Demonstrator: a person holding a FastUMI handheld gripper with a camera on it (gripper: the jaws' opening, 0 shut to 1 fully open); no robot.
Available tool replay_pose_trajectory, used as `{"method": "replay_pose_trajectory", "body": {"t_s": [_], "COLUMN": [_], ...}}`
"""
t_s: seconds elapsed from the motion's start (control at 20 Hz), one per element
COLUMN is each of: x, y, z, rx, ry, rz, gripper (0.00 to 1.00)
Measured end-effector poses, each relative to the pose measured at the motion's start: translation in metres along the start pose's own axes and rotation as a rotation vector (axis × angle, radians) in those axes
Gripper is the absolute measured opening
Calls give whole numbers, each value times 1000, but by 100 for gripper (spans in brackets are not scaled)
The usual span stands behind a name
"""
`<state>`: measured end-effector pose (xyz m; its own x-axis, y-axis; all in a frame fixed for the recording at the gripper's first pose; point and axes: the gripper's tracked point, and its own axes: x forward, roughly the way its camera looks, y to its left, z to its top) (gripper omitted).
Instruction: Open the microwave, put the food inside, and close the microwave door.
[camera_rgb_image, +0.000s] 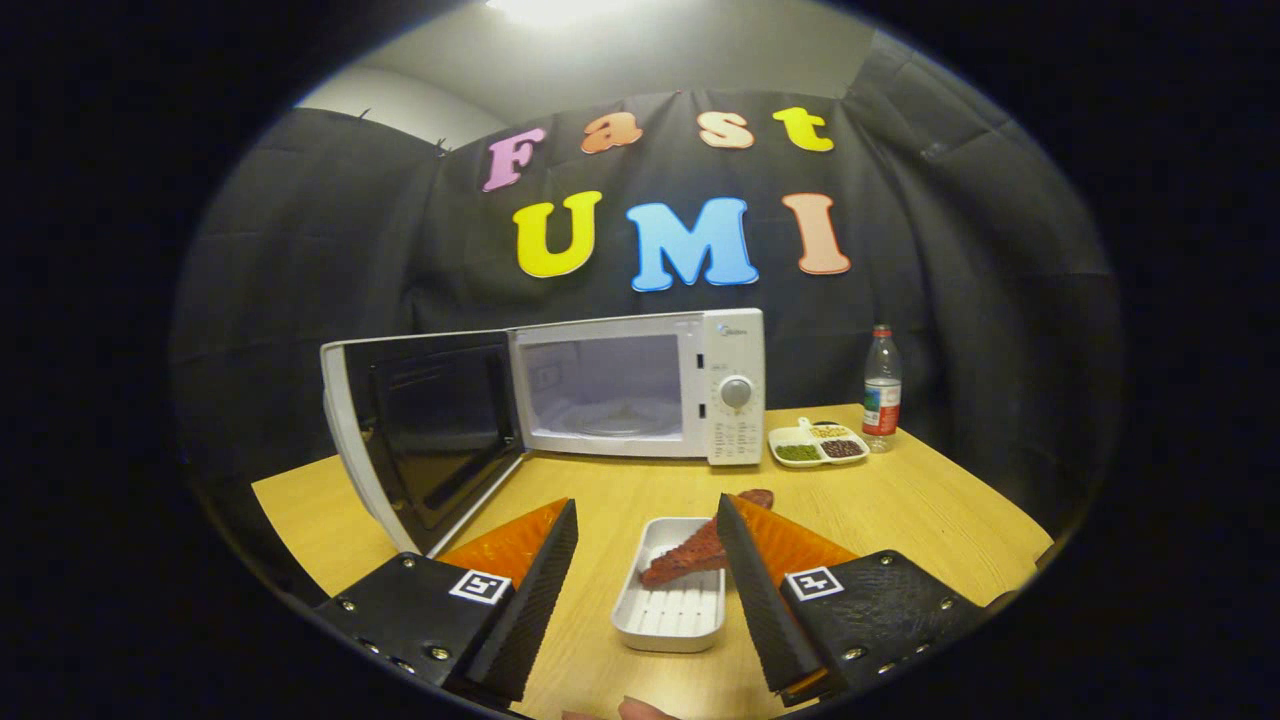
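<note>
A white microwave (640, 388) stands at the back of the wooden table (900, 510), its door (420, 440) swung wide open to the left and its cavity lit and bare. A small white rectangular tray (672, 600) lies on the table between my fingers, with a reddish-brown strip of food (695, 555) leaning across its far right corner and past the right finger. My gripper (647, 512) is open, its fingers on either side of the tray and not touching it.
Right of the microwave sits a white divided dish (818, 445) with green, dark and yellowish fillings, and a clear plastic bottle (881, 390) with a red cap stands beside it. A fingertip (640, 710) shows at the near table edge.
</note>
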<state>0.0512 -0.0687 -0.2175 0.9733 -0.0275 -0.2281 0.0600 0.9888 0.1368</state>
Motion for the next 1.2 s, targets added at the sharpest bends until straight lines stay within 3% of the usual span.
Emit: {"method": "replay_pose_trajectory", "body": {"t_s": [0.1,0.2,0.45,0.65,0.8,1.0,1.2], "x": [13,32,76,98,108,102,100], "y": [-30,-41,-30,-32,-51,-40,-35], "z": [-14,-26,-41,-41,-38,-26,-20], "rx": [34,125,456,584,599,689,695], "ry": [34,67,134,127,82,88,111], "rz": [-57,-48,121,172,98,174,177], "gripper": [85,89,87,84,30,11,11]}}
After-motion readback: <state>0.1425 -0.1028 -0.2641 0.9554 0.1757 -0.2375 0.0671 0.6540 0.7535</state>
